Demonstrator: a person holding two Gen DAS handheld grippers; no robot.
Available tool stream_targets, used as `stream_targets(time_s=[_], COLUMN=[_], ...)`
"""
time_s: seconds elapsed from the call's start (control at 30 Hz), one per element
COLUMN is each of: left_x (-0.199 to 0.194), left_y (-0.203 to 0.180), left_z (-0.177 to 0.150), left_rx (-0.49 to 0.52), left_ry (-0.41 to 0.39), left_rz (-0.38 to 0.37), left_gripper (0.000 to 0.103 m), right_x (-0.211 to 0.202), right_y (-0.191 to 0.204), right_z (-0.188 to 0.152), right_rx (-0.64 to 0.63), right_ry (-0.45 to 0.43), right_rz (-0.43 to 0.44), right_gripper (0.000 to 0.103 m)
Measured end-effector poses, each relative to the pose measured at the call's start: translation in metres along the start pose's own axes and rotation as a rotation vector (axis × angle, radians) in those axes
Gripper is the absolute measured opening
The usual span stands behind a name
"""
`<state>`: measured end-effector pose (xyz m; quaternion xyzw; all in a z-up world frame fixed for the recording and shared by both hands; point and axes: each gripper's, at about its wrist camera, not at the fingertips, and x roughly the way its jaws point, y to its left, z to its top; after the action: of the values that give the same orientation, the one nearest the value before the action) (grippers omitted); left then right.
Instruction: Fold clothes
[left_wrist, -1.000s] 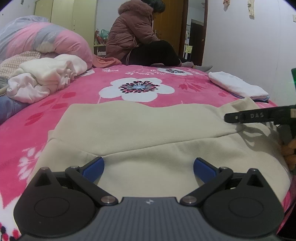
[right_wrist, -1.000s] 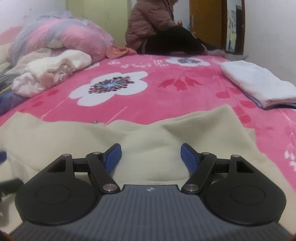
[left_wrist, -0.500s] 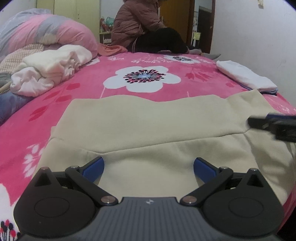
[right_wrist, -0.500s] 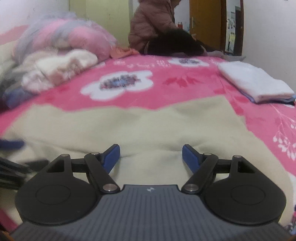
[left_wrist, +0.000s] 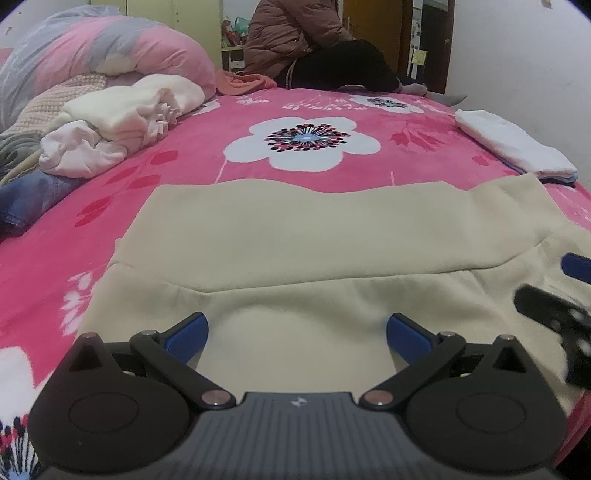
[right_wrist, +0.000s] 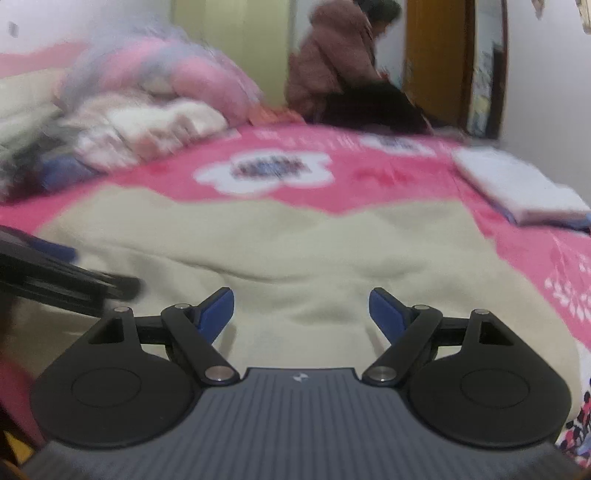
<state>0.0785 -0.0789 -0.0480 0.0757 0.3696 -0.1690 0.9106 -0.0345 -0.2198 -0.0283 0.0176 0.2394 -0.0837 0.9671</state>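
A beige garment (left_wrist: 332, 236) lies spread on the pink flowered bedspread (left_wrist: 229, 122), one layer folded over another with a seam line across it. My left gripper (left_wrist: 297, 334) hovers open over its near edge, nothing between the blue pads. The right gripper's arm (left_wrist: 550, 314) pokes in, blurred, at the right of the left wrist view. In the right wrist view the same garment (right_wrist: 295, 243) fills the middle. My right gripper (right_wrist: 301, 312) stands over it with jaws opening and nothing between them. The left gripper's arm (right_wrist: 55, 273) shows at the left edge there.
A heap of unfolded clothes (left_wrist: 122, 125) and a rolled pink quilt (left_wrist: 110, 48) lie at the left. A folded white stack (left_wrist: 513, 144) sits at the bed's right edge. A person in a padded jacket (left_wrist: 303, 40) sits at the far end. The wall runs along the right.
The right gripper has swept leftward over the garment, its view now blurred, and its jaws have widened slightly. The left gripper tilted downward but stayed in place, still open.
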Motion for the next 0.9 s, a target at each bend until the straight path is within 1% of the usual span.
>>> stream_targets(time_s=[0.03,0.07,0.1,0.13,0.17,0.23,0.5,0.9], left_x=[0.0,0.0,0.0,0.0,-0.001,-0.001,-0.003,-0.004], left_y=[-0.001,-0.002,-0.004,-0.005,-0.006,-0.007,-0.013,-0.018], left_z=[0.0,0.0,0.0,0.0,0.0,0.0,-0.001,-0.003], left_rx=[-0.001,0.001,0.005,0.009,0.011,0.009,0.015,0.02], left_ry=[0.003,0.006,0.008,0.01,0.012,0.017,0.02,0.015], left_rz=[0.005,0.012,0.019,0.027,0.032,0.039,0.077,0.105], left_gripper=[0.103,0.103,0.103,0.103,0.103,0.103,0.103,0.103], right_x=[-0.005,-0.003,0.004,0.006,0.004,0.005,0.01,0.011], right_y=[0.002,0.003,0.002,0.003,0.004,0.005,0.005,0.006], right_z=[-0.003,-0.009,-0.022,-0.032,-0.038,-0.035,-0.038,-0.042], right_rx=[-0.005,-0.008,-0.007,-0.011,-0.022,-0.007,-0.01,-0.004], right_ry=[-0.006,0.018,0.062,0.01,-0.025,-0.015,-0.039,-0.057], right_rz=[0.011,0.013,0.014,0.009,0.003,-0.003,-0.006,-0.009], right_gripper=[0.081,0.081,0.083,0.083,0.083,0.084,0.085,0.085])
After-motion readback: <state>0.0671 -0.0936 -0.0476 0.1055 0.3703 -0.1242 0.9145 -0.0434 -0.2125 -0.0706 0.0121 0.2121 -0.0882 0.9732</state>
